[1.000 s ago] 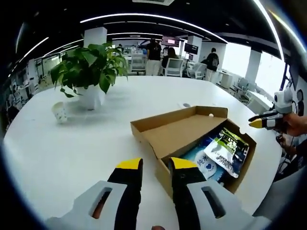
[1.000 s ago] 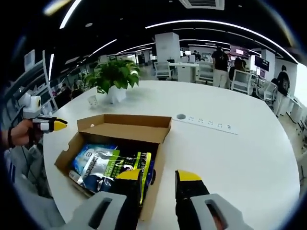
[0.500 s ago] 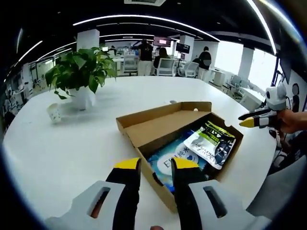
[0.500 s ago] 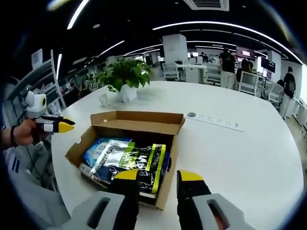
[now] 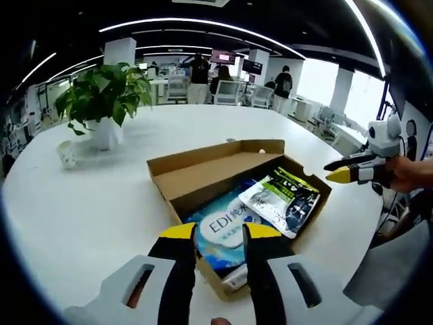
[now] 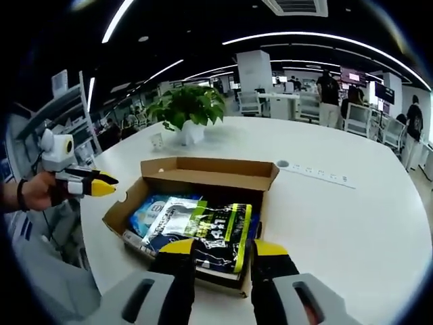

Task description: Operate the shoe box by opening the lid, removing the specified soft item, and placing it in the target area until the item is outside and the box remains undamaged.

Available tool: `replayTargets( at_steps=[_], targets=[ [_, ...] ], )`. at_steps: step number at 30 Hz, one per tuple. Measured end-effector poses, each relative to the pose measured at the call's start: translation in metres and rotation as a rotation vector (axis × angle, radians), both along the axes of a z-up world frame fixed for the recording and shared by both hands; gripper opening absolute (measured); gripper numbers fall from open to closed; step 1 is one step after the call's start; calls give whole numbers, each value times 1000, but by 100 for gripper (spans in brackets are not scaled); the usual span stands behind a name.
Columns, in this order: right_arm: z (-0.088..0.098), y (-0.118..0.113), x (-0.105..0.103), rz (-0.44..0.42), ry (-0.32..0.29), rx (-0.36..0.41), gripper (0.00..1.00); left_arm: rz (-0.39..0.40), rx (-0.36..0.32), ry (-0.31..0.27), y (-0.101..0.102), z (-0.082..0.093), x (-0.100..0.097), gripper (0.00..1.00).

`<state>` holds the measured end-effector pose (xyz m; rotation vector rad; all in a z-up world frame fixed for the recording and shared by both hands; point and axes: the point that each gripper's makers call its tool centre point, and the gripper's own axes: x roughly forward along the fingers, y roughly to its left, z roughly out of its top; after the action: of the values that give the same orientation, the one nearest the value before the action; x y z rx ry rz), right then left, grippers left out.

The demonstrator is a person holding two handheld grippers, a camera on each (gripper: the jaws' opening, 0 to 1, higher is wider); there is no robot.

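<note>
An open cardboard shoe box lies on the white table, its lid folded back flat. Inside are a blue and white soft pack and, on top of it, a green, black and white pouch. My left gripper hovers open above the box's near corner, holding nothing. In the right gripper view, the box sits just ahead with the pouch over the blue pack. My right gripper stands open over the box's near edge, empty. Each gripper is hand-held at opposite sides of the box.
A potted plant and a small paper cup stand at the table's far side. A row of sockets is set into the table beyond the box. People and chairs are far behind.
Both views have moved in closer to the box, so it looms larger and nearer the jaws. The packs inside have not moved and nothing was gripped.
</note>
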<state>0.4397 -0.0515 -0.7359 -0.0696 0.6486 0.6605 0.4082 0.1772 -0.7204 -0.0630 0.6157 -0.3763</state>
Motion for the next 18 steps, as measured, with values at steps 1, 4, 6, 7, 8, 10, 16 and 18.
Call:
replayTargets(
  at_steps=[1,4,6,7,8,10,16,18],
  targets=[
    [-1,1,-2,6,-1,-2,28,-6,-5,5,-4,-2,-1,27],
    [-2,3,-4,12,3,2,29,-17,-26,23,-13,-8,-2,28],
    [-1,4,-6,13,2,8,29,-22,-36,33,-20,-10,-1,28],
    [-1,4,-7,13,2,10,30,-27,-46,38,-24,-11,-1,29],
    [1,4,-8,12,0,15,30,-31,-59,42,-27,-12,-1,29],
    [2,3,-10,14,-2,24,31,-39,-89,60,-35,-15,0,31],
    [5,3,-23,20,-1,31,36,-68,-112,104,-53,-25,5,35],
    [6,1,-28,14,3,40,36,-64,-116,116,-56,-29,7,34]
  ],
)
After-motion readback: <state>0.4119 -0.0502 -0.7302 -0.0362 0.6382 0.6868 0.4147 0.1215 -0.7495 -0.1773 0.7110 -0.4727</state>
